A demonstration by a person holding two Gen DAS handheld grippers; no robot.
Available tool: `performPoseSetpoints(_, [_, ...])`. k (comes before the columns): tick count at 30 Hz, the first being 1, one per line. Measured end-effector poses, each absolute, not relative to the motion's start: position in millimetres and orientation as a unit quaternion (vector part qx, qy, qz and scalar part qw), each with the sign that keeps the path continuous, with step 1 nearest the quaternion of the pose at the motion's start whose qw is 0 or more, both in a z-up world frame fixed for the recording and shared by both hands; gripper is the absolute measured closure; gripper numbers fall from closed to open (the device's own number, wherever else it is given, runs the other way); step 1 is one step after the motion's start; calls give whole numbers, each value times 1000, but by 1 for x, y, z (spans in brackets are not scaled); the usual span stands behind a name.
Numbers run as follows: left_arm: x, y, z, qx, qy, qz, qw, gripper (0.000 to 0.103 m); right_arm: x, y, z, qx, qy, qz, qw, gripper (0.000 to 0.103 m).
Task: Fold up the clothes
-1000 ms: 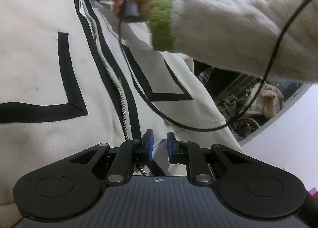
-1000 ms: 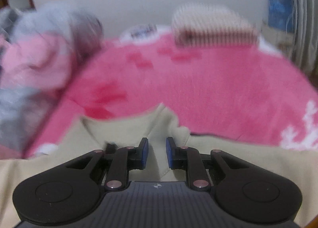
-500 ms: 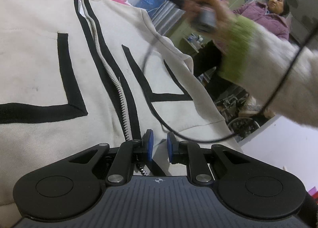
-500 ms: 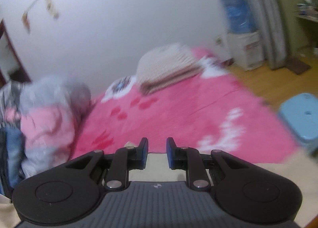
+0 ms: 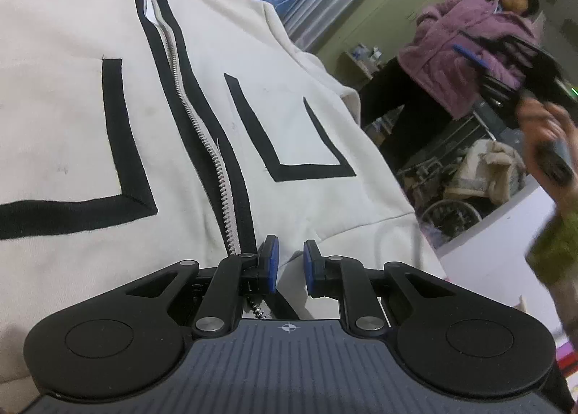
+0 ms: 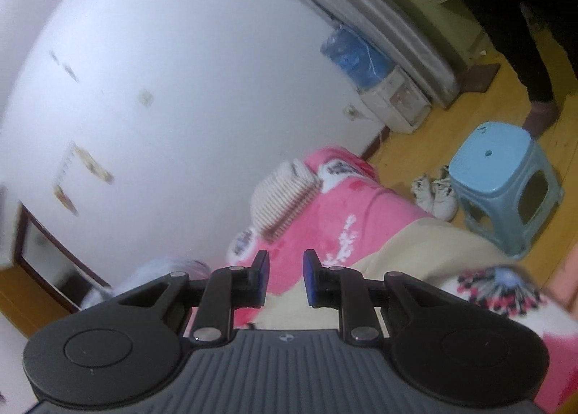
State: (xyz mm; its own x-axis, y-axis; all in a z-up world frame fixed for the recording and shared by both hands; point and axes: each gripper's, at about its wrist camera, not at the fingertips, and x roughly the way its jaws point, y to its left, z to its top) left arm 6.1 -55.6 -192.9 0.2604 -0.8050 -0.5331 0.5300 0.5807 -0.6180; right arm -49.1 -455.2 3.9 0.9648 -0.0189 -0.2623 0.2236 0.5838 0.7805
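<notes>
left gripper (image 5: 288,264) low over hem, jaws apart | cream jacket (image 5: 90,132) flat, zipper (image 5: 202,146) closed | right hand (image 5: 549,146) blurred, gripping right gripper (image 5: 466,54)

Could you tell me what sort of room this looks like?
Probably a lived-in bedroom: a pink blanket under the cream jacket, a blue plastic stool and shoes on the wooden floor.

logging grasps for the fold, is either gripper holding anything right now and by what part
Nothing is held. The left gripper sits open at the hem of the cream jacket; the right gripper is open in the air, jaws empty.
</notes>
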Motion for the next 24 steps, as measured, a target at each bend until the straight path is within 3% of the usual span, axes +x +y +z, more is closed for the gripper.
performPoseSetpoints(2, [5,-59,-190,-147,433,-424,782,88,-77,-450,-2,472,85,-59,875,81])
performPoseSetpoints(6, [3,-67,-183,-115,440,-414,789,87,-101,-435,-23,481,104,-63,868,81])
performPoseSetpoints(13, [9,-76,-175,-95,474,-389,784,86,-75,-401,-86,444,279,-65,849,81])
performPoseSetpoints(17, [10,-80,-173,-83,484,-384,782,86,-56,-379,-126,328,392,-144,848,85])
performPoseSetpoints(24, [5,-92,-149,-28,478,-368,797,82,-60,-382,-127,331,388,-145,848,85])
